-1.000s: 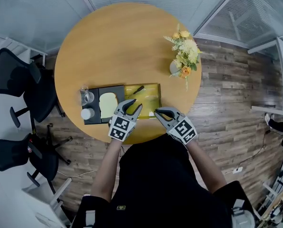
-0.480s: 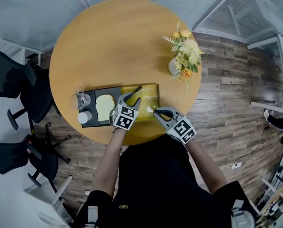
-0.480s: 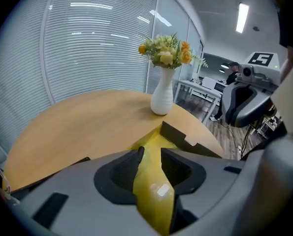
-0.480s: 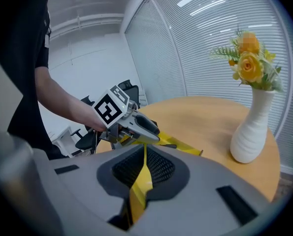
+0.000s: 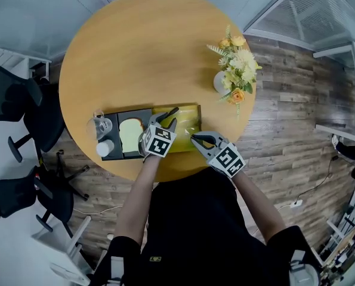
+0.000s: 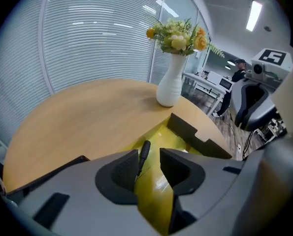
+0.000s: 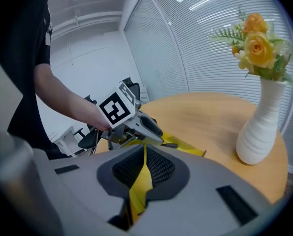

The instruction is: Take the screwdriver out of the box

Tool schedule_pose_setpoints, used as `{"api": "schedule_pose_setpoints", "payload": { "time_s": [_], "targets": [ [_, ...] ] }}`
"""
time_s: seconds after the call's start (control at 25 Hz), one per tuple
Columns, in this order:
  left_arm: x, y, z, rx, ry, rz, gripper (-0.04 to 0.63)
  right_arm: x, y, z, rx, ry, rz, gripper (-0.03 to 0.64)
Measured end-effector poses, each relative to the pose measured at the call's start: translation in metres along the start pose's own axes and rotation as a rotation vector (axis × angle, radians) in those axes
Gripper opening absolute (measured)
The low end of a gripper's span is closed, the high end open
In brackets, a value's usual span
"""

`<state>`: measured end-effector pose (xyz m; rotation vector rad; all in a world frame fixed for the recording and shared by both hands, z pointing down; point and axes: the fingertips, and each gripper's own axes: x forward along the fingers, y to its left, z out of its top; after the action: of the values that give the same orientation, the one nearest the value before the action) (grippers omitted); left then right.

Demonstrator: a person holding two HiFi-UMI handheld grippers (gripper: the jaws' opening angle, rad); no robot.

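two grippers work at one yellow box (image 5: pixel 190 115) by the table's (image 5: pixel 147 46) near edge. left gripper (image 6: pixel 148 162) jaws, just narrowed slightly, stand wide apart astride one screwdriver (image 6: pixel 144 149) lying inside the box. right gripper (image 7: pixel 144 167) jaws clamp its yellow edge. bare tabletop lies beyond the box, one vase (image 5: pixel 219 84) right of it and one black tray (image 5: pixel 114 117) left.

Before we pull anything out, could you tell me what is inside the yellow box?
A black-handled screwdriver lies in the yellow box. The left gripper, its open fingers having just been closing slightly around the shaft, covers the box's near end.
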<state>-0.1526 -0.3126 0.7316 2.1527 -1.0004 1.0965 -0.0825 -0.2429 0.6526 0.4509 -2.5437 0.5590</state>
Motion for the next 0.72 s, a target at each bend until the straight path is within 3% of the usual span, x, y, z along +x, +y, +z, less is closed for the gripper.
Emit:
{"api": "schedule_pose_setpoints", "payload": {
  "time_s": [0.48,0.72],
  "targets": [
    [0.025,-0.004,-0.009,0.200,0.191,0.101,0.123,0.001,-0.003,-0.004,0.006,0.002,0.023,0.011],
    [0.034,0.000,-0.017,0.240,0.290,0.150,0.123,-0.002,-0.011,-0.010,0.025,-0.004,0.011,0.011]
  ]
}}
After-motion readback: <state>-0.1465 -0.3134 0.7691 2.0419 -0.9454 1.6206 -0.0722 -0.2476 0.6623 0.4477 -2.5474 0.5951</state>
